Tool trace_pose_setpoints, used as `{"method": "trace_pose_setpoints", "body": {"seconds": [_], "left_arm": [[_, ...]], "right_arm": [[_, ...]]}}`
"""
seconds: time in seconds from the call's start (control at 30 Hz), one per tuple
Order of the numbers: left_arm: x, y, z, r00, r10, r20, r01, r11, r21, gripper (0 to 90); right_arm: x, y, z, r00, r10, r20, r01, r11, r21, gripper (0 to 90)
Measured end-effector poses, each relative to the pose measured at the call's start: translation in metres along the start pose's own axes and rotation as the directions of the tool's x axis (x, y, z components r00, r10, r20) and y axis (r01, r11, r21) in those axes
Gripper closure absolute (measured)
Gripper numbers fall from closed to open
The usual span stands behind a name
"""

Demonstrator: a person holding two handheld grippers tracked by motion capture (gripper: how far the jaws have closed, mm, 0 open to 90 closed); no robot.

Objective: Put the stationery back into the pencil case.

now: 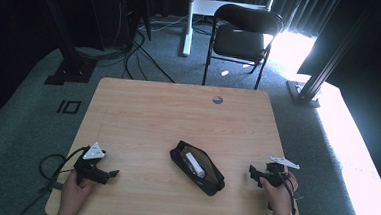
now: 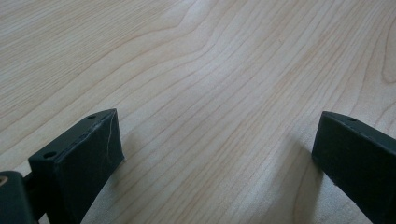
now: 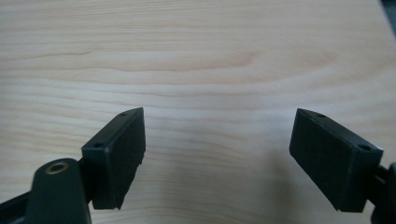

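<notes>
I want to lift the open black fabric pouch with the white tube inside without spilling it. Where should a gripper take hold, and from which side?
Probably the long side rim of the open black fabric pouch, on its right, coming from the open right gripper. The pouch lies flat and diagonal, mouth up, so a thin raised rim suits two jaws. The white tube lies along the middle, so stay off it.

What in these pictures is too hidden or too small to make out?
- Black pouch, high view: the white thing inside is too small to identify.
- Pouch's zip: too small to see.
- Right tool, high view: partly covered by the hand.
- Person: cut off by the bottom edge.
</notes>
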State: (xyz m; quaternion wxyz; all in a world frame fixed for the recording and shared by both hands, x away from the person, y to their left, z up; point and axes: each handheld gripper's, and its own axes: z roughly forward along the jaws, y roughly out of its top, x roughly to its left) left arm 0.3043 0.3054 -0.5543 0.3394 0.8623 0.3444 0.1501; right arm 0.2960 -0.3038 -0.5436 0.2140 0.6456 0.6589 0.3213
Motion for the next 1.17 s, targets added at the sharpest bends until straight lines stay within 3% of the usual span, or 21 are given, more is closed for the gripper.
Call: {"method": "trace_pose_setpoints", "body": {"seconds": [0.17, 0.33, 0.6, 1.17], "left_arm": [[0.0, 0.0, 0.0, 1.0, 0.0, 0.0, 0.0, 1.0, 0.0, 1.9], [0.0, 0.0, 0.0, 1.0, -0.001, -0.001, 0.001, 1.0, 0.0, 1.9], [0.0, 0.0, 0.0, 1.0, 0.0, -0.001, 0.0, 1.0, 0.0, 1.9], [0.0, 0.0, 0.0, 1.0, -0.002, -0.004, 0.002, 1.0, 0.0, 1.9]], "right_arm": [[-0.003, -0.01, 0.0, 0.999, 0.016, 0.042, -0.017, 1.0, 0.022, 17.4], [-0.005, -0.017, -0.001, 0.9965, 0.031, 0.078, -0.031, 0.999, -0.01, 13.5], [-0.002, -0.027, -0.002, 0.988, 0.004, 0.154, 0.002, 0.999, -0.045, 12.0], [-0.002, -0.028, -0.002, 0.9876, 0.003, 0.157, 0.004, 0.999, -0.047, 12.1]]}}
